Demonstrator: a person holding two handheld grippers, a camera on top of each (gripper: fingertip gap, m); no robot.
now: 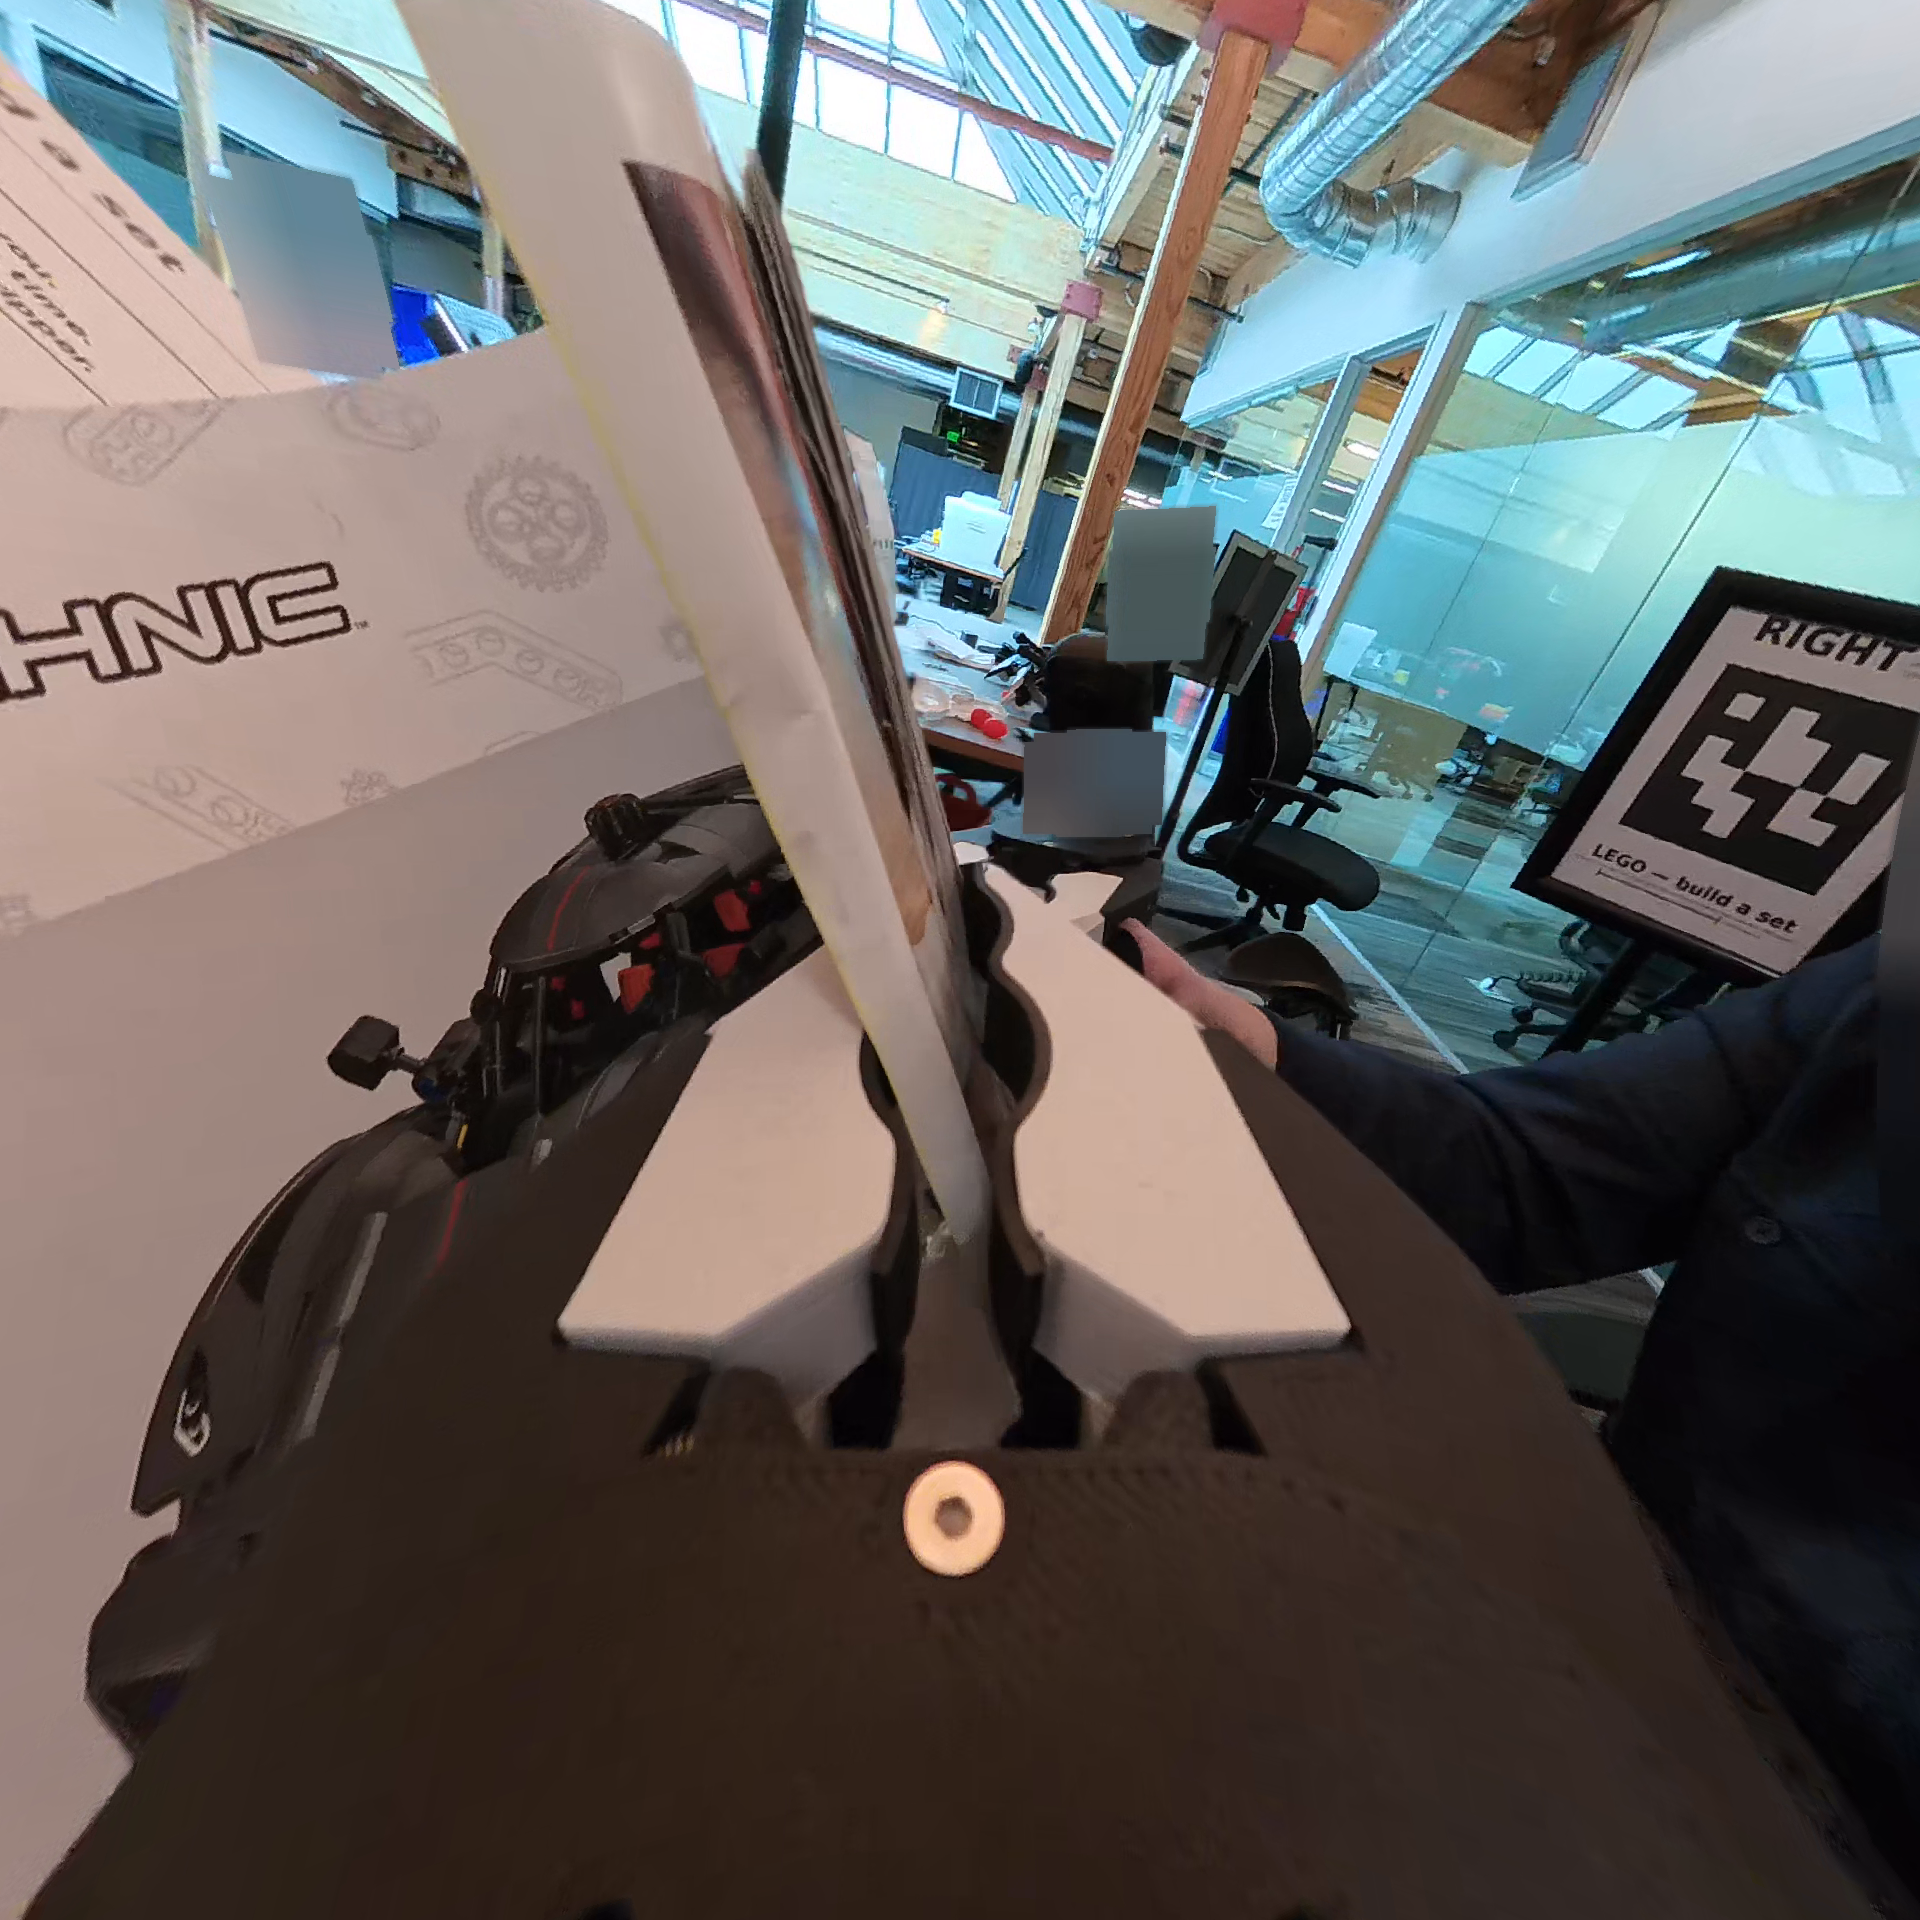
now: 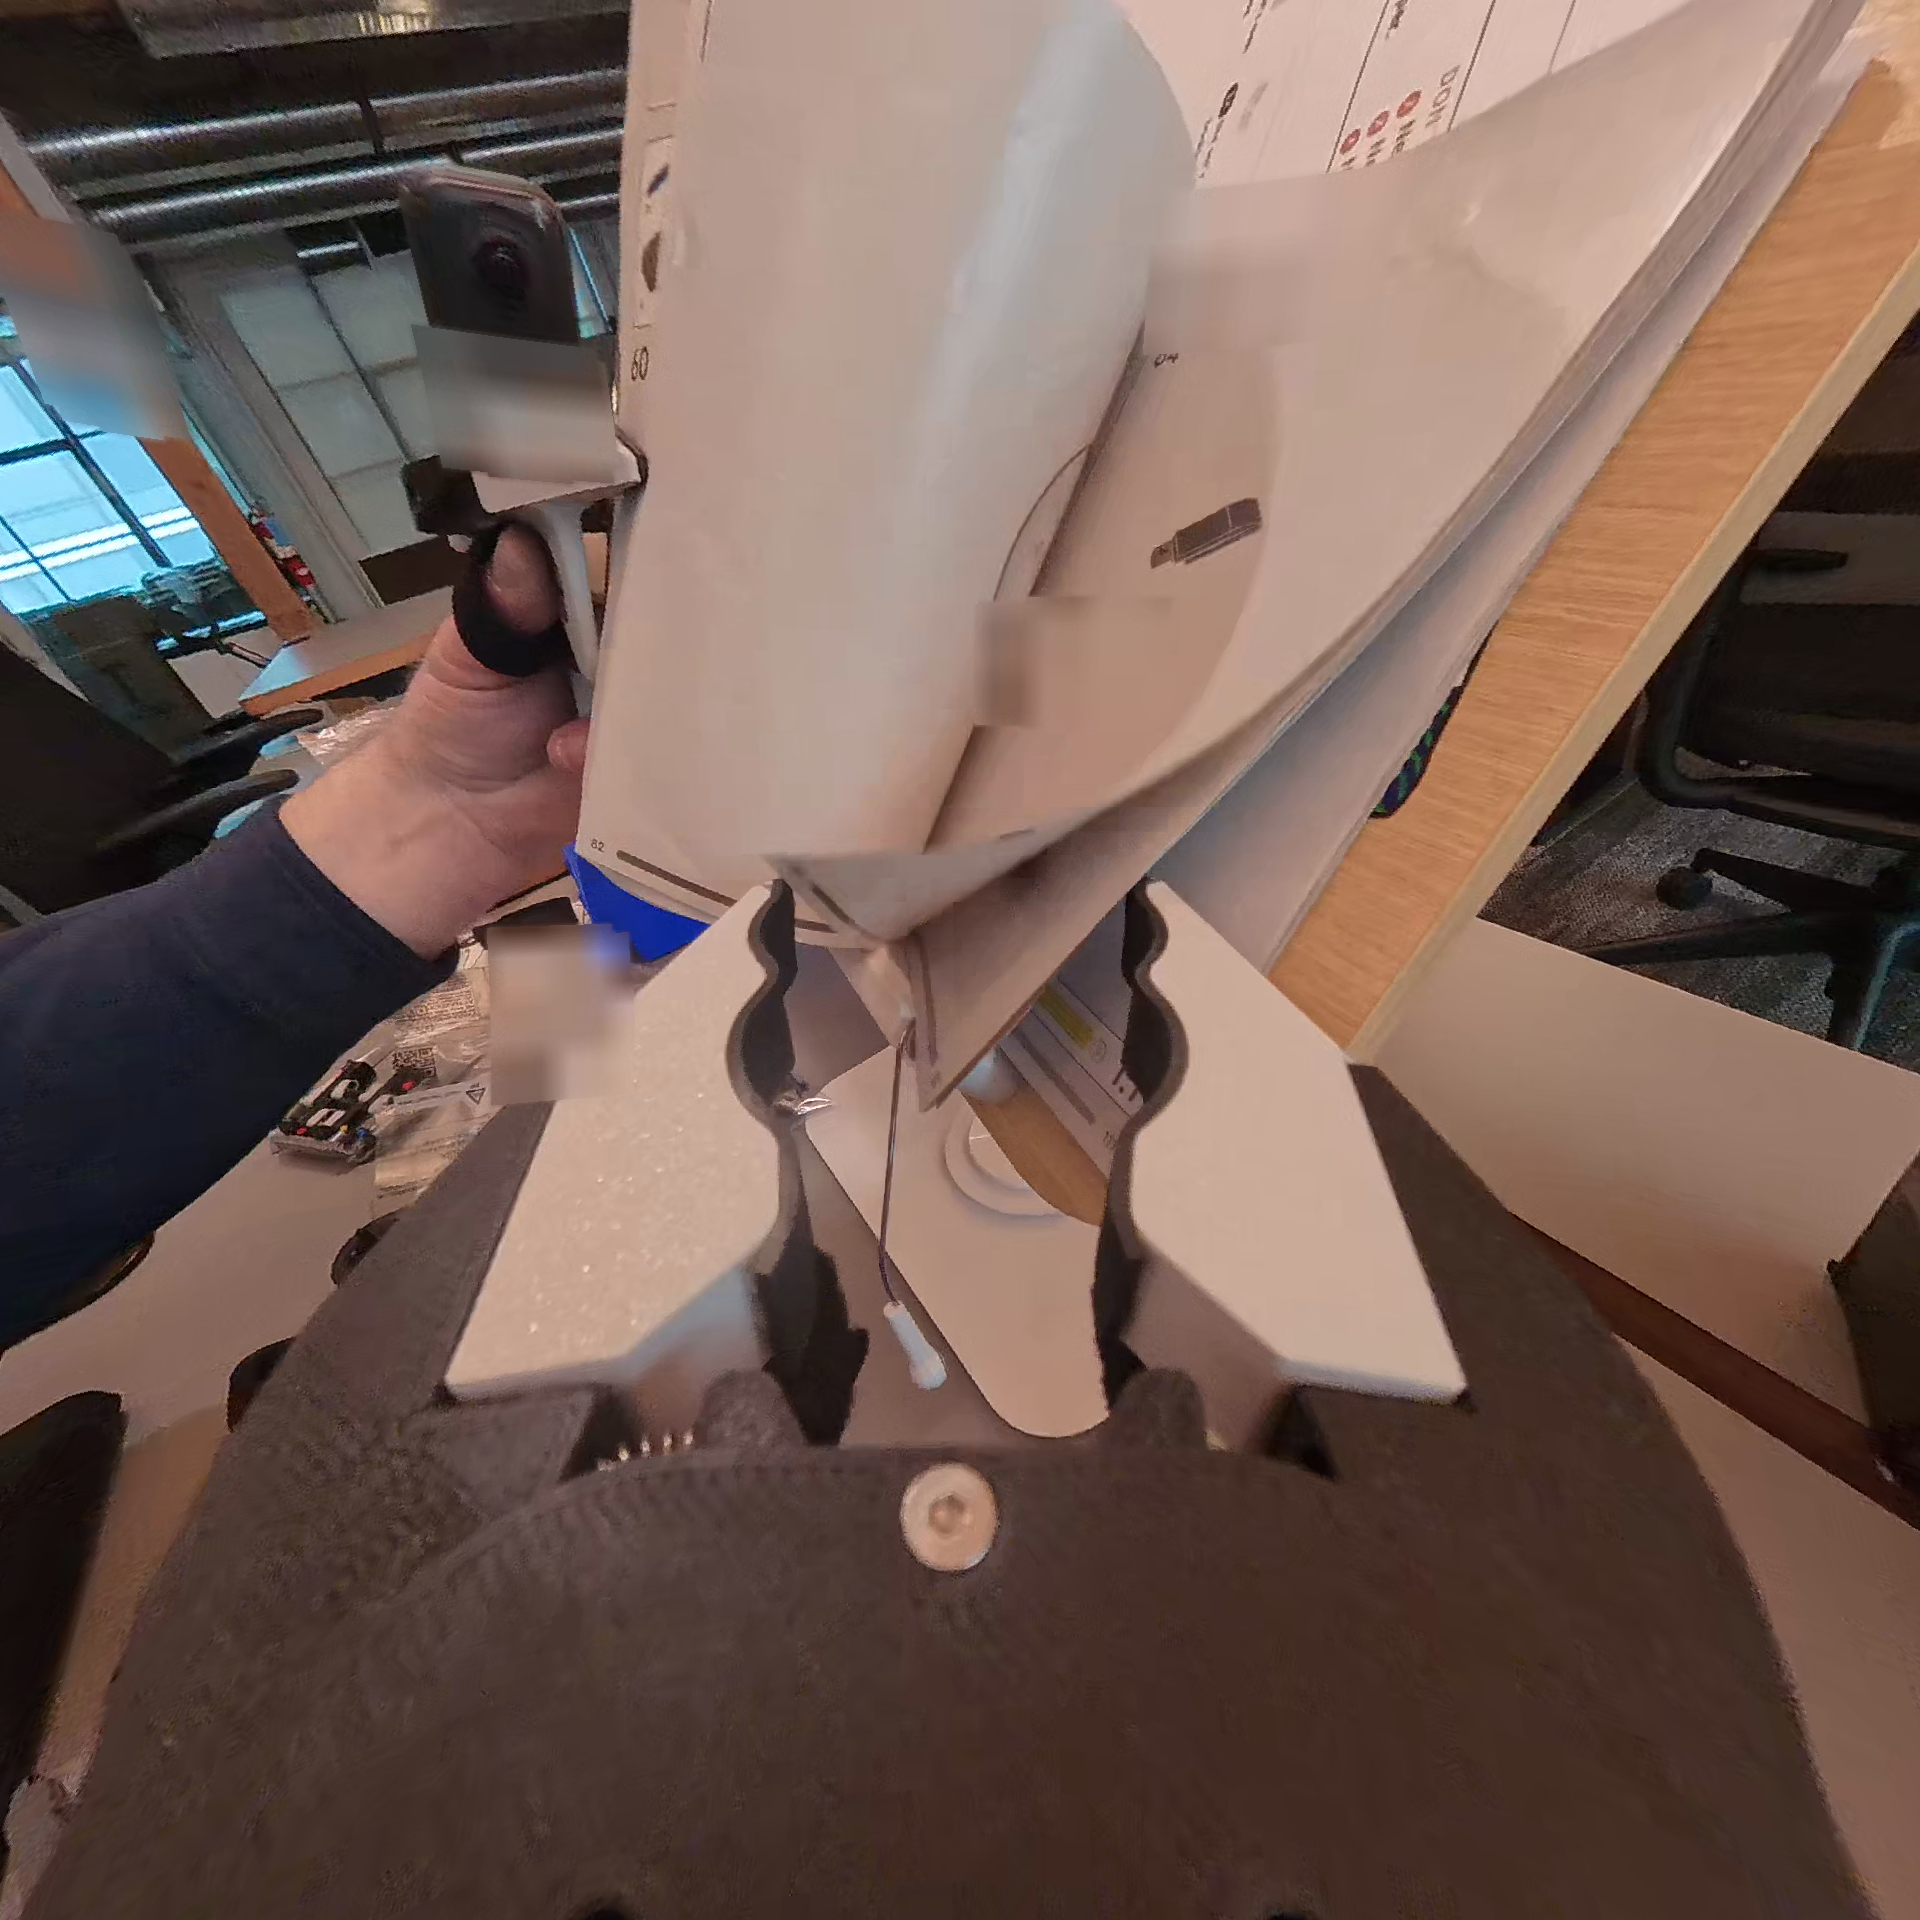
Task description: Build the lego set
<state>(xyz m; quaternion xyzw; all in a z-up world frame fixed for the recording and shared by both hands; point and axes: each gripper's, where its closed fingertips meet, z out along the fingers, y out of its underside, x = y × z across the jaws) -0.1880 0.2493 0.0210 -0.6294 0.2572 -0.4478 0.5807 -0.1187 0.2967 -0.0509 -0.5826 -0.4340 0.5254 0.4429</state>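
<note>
Left wrist view: the left claw [image 1: 951,1049] is pinched on the lower edge of the instruction booklet [image 1: 727,499], whose long axis rises from the jaws toward 11 o'clock, cover edge-on to the camera. At 9 o'clock, a printed page showing a black model car [image 1: 436,1122] fills the frame; open room lies at 3 o'clock, where a dark sleeve [image 1: 1621,1174] reaches in and a framed marker sign [image 1: 1756,779] stands.

Right wrist view: the right claw [image 2: 956,997] stands wide, a corner of the booklet's fanned pages [image 2: 883,499] hanging between its fingers without being gripped. The pages curl up toward 12 o'clock. At 9 o'clock a hand [image 2: 457,748] holds the other gripper's handle; bagged parts [image 2: 384,1091] lie on the bench [image 2: 1621,1091] below.
</note>
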